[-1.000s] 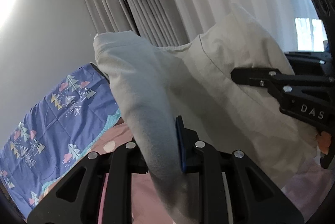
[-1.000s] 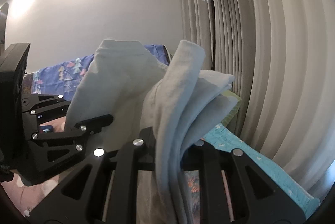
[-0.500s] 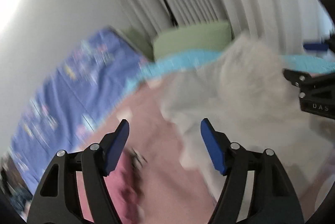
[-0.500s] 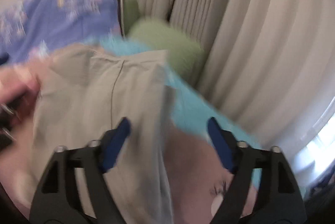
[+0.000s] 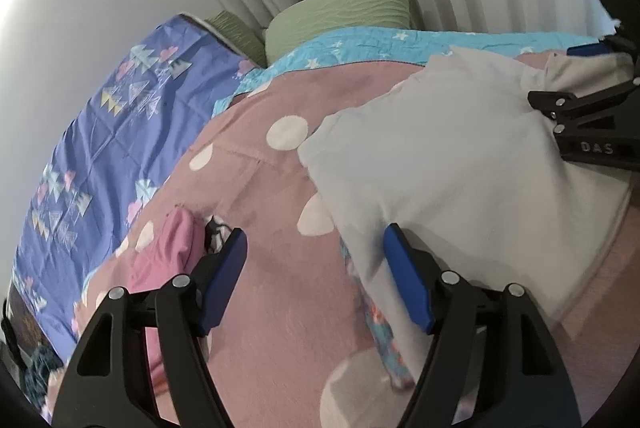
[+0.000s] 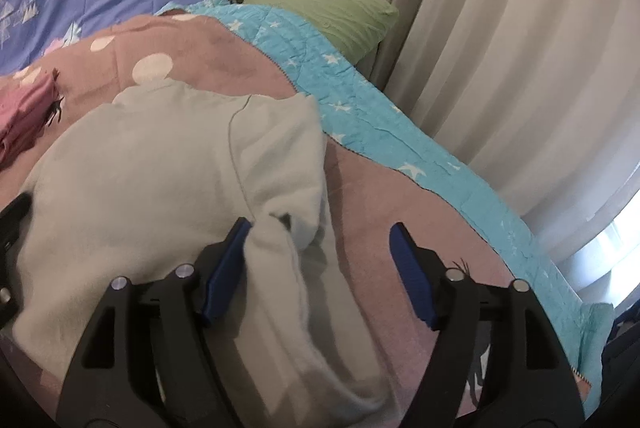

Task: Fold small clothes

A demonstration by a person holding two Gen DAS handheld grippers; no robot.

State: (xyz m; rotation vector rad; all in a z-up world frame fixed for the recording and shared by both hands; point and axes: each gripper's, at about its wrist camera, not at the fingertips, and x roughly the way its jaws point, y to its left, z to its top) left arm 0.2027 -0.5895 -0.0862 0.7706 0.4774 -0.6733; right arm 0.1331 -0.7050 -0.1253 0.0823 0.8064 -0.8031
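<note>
Both grippers have dropped from the raised hold of a second ago, when each was clamped on the pale garment up against the curtains, and the cloth now lies spread on the bed. That pale grey garment (image 5: 452,163) is soft and matte, slightly fleecy, with a seam line running down it in the right wrist view; it rests in a loose, rumpled rectangle on the dusty-pink blanket (image 5: 256,155) dotted with white circles.

On the left gripper (image 5: 314,252) the blue pads stand well apart, nothing pinched, the garment's near edge just touching the right-hand pad. The right gripper (image 6: 320,248) is opening, its jaws wide; a thick fold of the garment lies against the left pad (not squeezed, since the other pad is clear of it).

A crumpled pink cloth (image 5: 168,252) sits beside the left gripper. Beyond the blanket lie a turquoise star-print quilt (image 6: 360,107), a ribbed green pillow (image 5: 340,11) and pleated curtains (image 6: 500,27).
</note>
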